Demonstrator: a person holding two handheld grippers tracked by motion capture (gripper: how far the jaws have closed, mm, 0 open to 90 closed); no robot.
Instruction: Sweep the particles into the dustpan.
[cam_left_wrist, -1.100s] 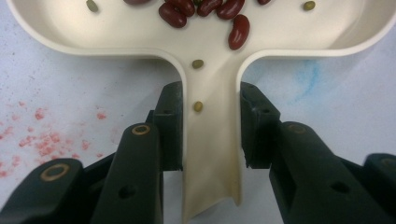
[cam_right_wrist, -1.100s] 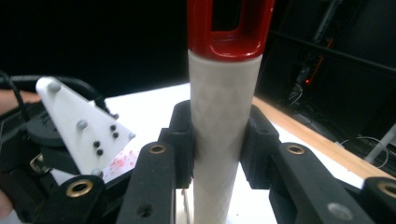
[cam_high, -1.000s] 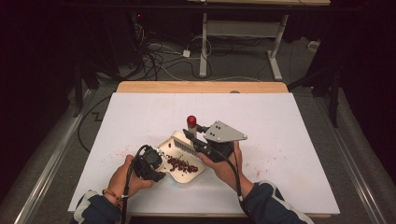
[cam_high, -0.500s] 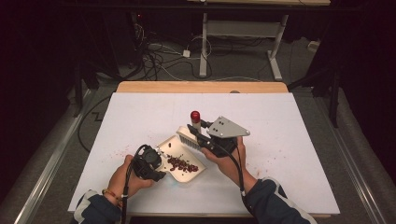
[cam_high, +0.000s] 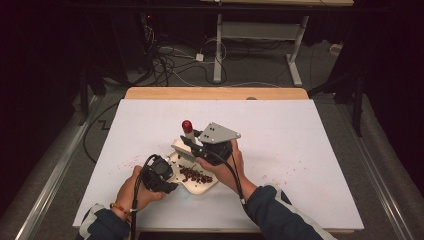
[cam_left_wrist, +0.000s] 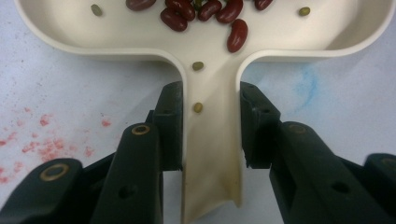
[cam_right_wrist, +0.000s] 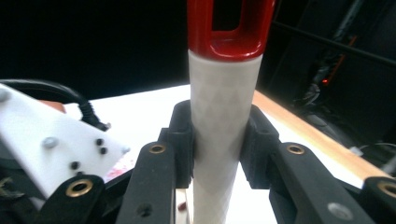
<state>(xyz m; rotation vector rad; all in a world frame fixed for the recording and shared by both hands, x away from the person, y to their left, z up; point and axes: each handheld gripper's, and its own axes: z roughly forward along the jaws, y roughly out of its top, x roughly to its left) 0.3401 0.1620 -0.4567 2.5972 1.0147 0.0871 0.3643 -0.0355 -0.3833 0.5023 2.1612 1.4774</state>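
A: Leftmost, what does the left gripper (cam_high: 167, 181) hold?

B: Its jaws clamp the handle of the cream dustpan (cam_left_wrist: 210, 140), near the table's (cam_high: 325, 150) front edge; the handle runs toward the person, the pan, with red beans (cam_high: 196, 175), opens away.

A: And to the right?

B: The right gripper (cam_high: 192, 145) clasps the brush (cam_right_wrist: 224, 116) by its white shaft, red tip pointing toward the far edge. Compared with a second ago, the brush sits nearer the front-left, bristles over the pan.

Cream dustpan (cam_high: 200, 182) w/ red beans (cam_high: 196, 175), flat on table; red-tipped white brush (cam_high: 186, 142) tilted above.
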